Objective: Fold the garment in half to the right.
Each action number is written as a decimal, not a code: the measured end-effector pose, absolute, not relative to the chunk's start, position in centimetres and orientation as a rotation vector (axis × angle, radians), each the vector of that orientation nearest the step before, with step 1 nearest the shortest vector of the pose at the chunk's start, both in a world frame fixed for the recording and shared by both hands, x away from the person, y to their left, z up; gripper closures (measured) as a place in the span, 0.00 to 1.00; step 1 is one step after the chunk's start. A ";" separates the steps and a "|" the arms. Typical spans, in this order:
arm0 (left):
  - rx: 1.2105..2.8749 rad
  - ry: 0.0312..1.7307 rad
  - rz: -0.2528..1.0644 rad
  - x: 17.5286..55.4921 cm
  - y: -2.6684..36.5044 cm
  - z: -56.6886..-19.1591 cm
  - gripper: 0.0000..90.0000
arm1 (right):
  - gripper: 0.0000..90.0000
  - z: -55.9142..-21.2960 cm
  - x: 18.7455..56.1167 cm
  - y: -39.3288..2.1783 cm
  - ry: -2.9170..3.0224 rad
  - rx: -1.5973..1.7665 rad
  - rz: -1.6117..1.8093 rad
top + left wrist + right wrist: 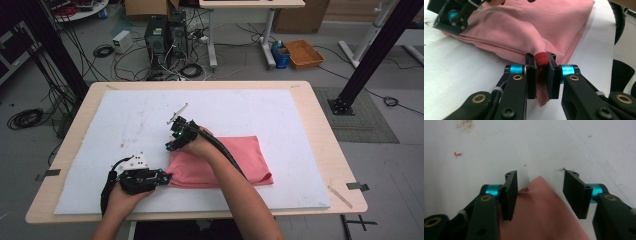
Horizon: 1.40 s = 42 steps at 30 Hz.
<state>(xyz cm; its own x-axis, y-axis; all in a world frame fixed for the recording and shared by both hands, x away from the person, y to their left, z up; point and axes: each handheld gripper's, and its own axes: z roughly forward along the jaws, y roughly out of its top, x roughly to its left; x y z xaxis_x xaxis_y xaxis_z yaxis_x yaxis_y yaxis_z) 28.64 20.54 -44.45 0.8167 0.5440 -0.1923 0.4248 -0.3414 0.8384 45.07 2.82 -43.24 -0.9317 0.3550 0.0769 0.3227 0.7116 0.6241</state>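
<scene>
Pink cloth [220, 162], one piece of soft, finely woven fabric folded into a flat, layered rectangle, lay on the white sheet [125, 125] that covered most of the pale wooden table [320, 115], toward the near middle. At the left, the left gripper [164, 177] lay low over the sheet at the cloth's near left corner; in the left gripper view its two black, flat-faced jaws stood clamped together on a bunched fold of the cloth [544, 37], which showed darker red and ribbed where it was squeezed between them, with the layered edges fanning out behind. Each jaw carried a short turquoise metal sleeve and brass-coloured pivot rings on matte black links. Farther right, the right gripper [172, 145] hung over the far left corner of the cloth, a black corrugated cable [225, 150] trailing back along the forearm. In the right gripper view its two jaws stood apart on either side of a pointed corner of the cloth [544, 205]; the left jaw was just beside the fabric's edge, the right jaw clear of it, and neither pad pressed on it. The sheet [499, 145] there was smooth and matte, marked with a few small dark smudges and one red speck [457, 154].
</scene>
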 end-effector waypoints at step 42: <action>1.932 0.543 0.062 28.6 17.0 -40.6 0.91 | 0.95 -37.2 41.6 -1.5 2.664 0.387 1.207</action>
